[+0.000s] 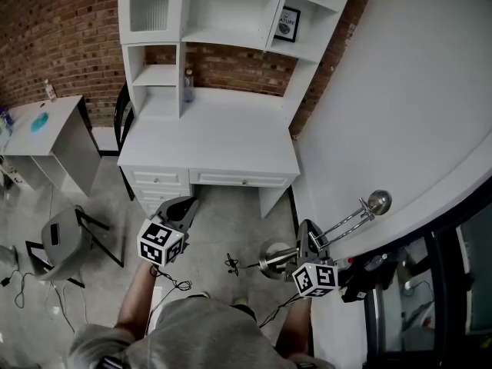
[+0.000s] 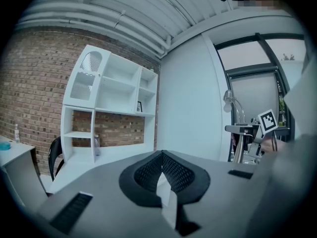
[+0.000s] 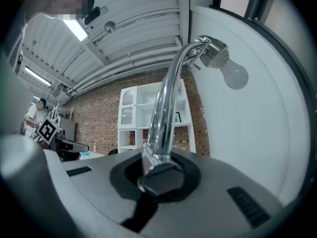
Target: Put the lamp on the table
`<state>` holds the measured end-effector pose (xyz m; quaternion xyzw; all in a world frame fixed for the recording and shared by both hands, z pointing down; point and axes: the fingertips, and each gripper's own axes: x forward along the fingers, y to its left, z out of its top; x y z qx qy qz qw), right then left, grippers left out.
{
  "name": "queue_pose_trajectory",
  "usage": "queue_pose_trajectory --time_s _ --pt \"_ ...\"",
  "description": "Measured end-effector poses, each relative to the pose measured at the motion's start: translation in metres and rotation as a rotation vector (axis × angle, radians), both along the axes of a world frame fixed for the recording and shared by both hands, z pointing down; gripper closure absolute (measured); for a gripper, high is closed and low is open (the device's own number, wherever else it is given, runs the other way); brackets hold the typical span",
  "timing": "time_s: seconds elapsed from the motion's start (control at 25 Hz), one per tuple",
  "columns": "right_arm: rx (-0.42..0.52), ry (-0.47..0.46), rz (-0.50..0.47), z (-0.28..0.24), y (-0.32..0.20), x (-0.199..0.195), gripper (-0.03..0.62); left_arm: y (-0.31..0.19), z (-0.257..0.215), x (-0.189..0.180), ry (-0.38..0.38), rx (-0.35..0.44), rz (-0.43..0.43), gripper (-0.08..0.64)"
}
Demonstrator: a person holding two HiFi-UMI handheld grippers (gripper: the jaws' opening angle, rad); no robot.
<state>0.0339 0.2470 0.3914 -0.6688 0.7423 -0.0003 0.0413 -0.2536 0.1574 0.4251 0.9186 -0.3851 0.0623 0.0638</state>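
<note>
Right gripper [image 1: 310, 242] fingers tight on lamp [image 1: 347, 221]; left gripper [image 1: 187, 204] fingers together; table [image 1: 211, 141] edge ahead.

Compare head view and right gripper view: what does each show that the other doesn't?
Head view only: the lamp's round base, its cord, the desk drawers and a grey chair.

Right gripper view only: the bulb, a ceiling strip light, and the right gripper with its jaws closed on the lamp stem.

Both: that chrome stem, the white shelf unit, the brick wall and the left gripper with its marker cube.
</note>
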Motion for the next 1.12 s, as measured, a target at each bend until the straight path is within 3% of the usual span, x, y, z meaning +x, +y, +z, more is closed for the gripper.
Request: queue_pose_trajectory --time_s 0.72,1.12 --pt "0.004 -0.032 0.019 -0.001 -0.025 0.017 0.572 -0.022 0.008 0.011 -0.002 -0.015 0.011 0.557" --pt "-0.003 -0.013 -0.039 0.008 -0.079 0.061 0.572 -0.073 0.014 0.070 -0.023 -0.011 -0.002 0.557"
